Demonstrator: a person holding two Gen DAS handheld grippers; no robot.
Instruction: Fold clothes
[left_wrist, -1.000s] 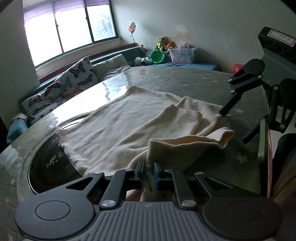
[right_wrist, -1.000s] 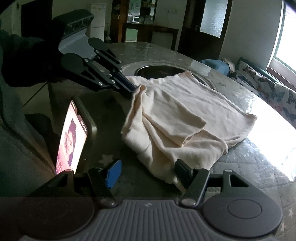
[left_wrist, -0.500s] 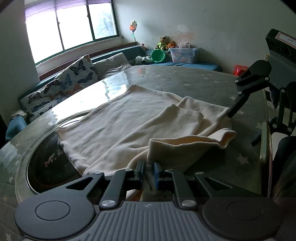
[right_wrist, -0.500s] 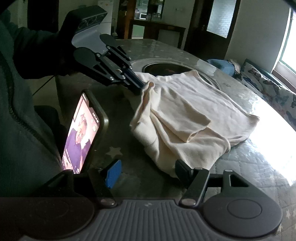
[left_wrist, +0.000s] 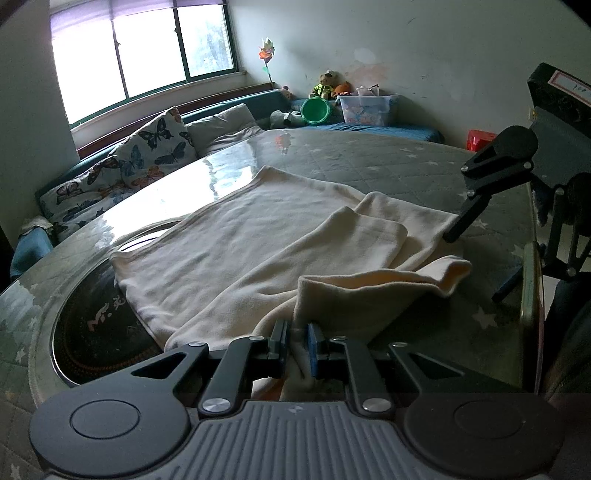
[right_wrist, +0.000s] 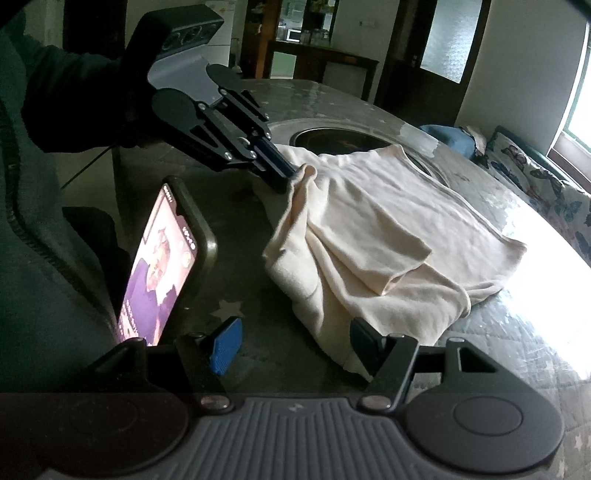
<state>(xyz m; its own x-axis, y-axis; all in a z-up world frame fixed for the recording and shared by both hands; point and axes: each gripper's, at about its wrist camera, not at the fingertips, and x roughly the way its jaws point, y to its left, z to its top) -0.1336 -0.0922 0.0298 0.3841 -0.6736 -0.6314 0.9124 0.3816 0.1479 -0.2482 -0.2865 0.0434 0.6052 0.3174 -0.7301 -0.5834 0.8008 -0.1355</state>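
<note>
A cream garment (left_wrist: 258, 236) lies spread on the round table, its near side bunched into loose folds (right_wrist: 388, 221). My left gripper (left_wrist: 297, 343) pinches a raised fold at the garment's near corner. Its jaws are opening slightly, with the cloth still between the pads. From the right wrist view, the left gripper (right_wrist: 291, 177) holds that corner lifted off the table. My right gripper (right_wrist: 295, 339) stands open low over the table. Its right finger rests against the garment's near hem, and nothing is between the pads. The left wrist view has the right gripper (left_wrist: 476, 266) beside the folded edge.
A lit phone (right_wrist: 162, 266) stands propped on the table's near edge between the grippers. A dark round inset (left_wrist: 85, 332) sits in the glass-topped table (left_wrist: 369, 158), partly under the garment. A person's dark sleeve (right_wrist: 74, 99) holds the left gripper. A sofa with butterfly cushions (left_wrist: 147, 155) lies beyond.
</note>
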